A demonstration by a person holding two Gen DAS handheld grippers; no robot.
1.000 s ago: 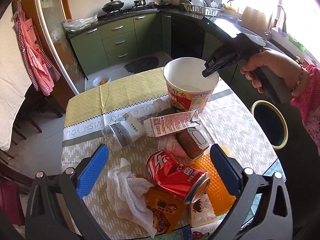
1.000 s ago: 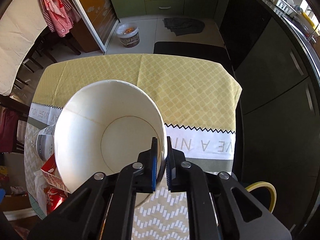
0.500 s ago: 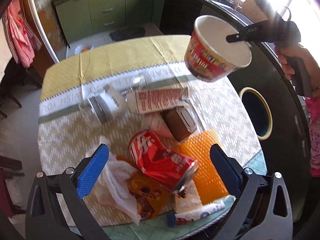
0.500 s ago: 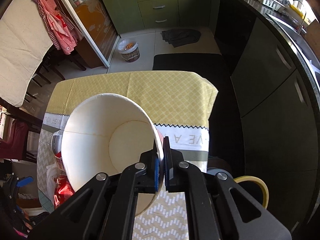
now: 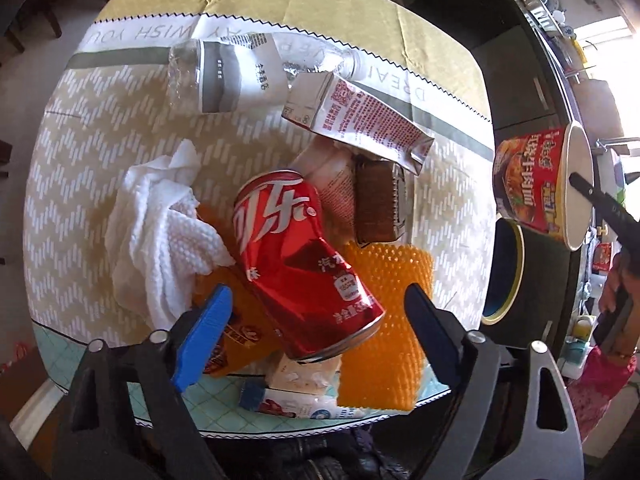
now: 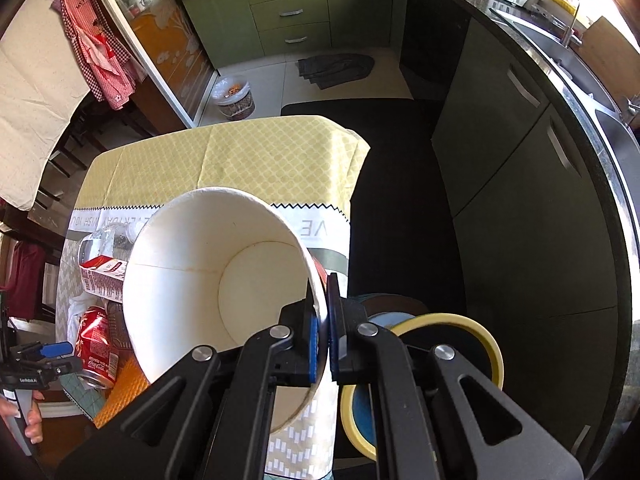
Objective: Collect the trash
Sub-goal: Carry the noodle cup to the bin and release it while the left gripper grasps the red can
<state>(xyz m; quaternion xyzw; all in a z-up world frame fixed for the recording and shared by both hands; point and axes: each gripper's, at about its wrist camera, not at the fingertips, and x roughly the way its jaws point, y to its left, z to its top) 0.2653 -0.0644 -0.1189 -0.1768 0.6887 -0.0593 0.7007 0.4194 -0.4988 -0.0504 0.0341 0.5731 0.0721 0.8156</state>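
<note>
My right gripper [image 6: 323,320] is shut on the rim of an empty paper noodle cup [image 6: 208,280]. The cup [image 5: 536,188] hangs tilted in the air past the table's right edge, above a yellow-rimmed bin [image 5: 504,276], which also shows in the right wrist view [image 6: 452,322]. My left gripper [image 5: 316,332] is open over a crushed red cola can [image 5: 296,256], its fingers on either side of the can's near end. A white tissue [image 5: 160,236] lies left of the can.
On the table [image 5: 80,140] lie a clear plastic bottle [image 5: 240,72], a milk carton [image 5: 356,120], a brown box [image 5: 378,200], an orange mesh sleeve [image 5: 384,320] and snack wrappers [image 5: 296,400]. Dark kitchen cabinets [image 6: 500,160] stand to the right.
The right gripper has lifted the noodle cup off the table and carried it right, over the bin. The left gripper has moved down and closer over the cola can.
</note>
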